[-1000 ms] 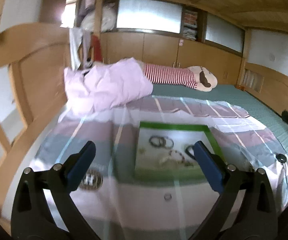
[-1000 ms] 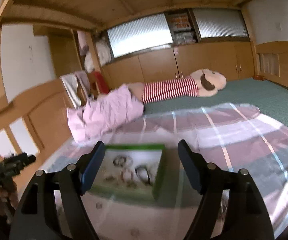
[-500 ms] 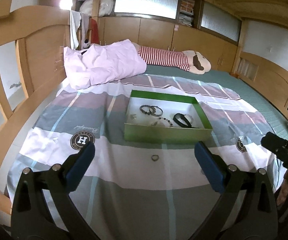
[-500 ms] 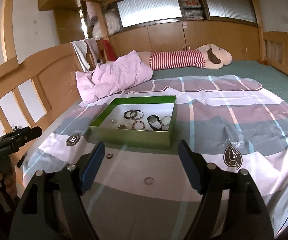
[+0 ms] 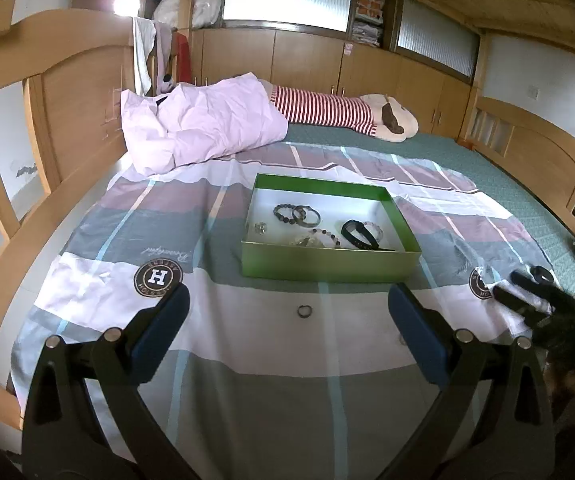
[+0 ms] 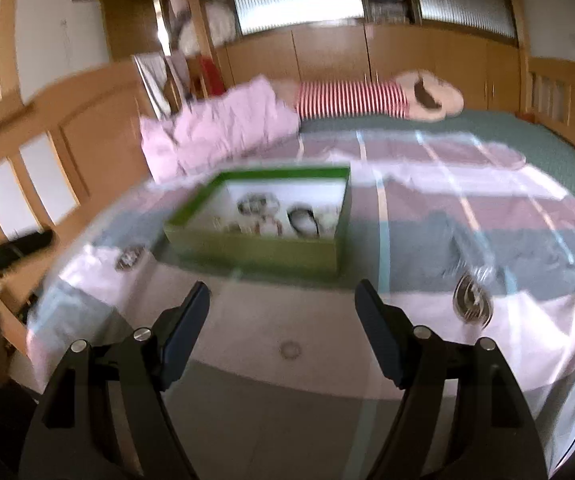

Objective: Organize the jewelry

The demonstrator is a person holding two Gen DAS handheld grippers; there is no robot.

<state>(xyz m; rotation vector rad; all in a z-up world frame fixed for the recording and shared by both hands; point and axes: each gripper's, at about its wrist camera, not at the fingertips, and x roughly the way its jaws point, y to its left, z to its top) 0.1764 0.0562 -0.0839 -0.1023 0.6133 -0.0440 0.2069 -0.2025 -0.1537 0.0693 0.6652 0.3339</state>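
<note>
Wooden cupboards and bed rails surround us, and a checked sheet [image 5: 271,364] spreads out below both tools. Ahead of both grippers, past their fingertips, sits the green box [image 5: 329,266], with bracelets [image 5: 297,214] and a dark band [image 5: 357,234] already lying inside it.

Our left gripper [image 5: 287,312] has its jaws spread wide with nothing between them. Just beyond its fingertips, almost on its centre line and a touch to the right, a small dark ring [image 5: 304,311] lies flat on the sheet, between the tool and the near wall of the box.

Our right gripper [image 6: 281,308] also has its jaws standing apart and empty. A second pale ring [image 6: 290,349] lies nearly centred between its jaws, near the tips; that view is smeared, so we take it for a ring rather than swear to it.

We judge each ring to lie straight ahead of its own tool, so each hand is the nearer one for its piece. Being round, neither ring has a long axis to line up with; only a forward and downward reach is needed.
</note>
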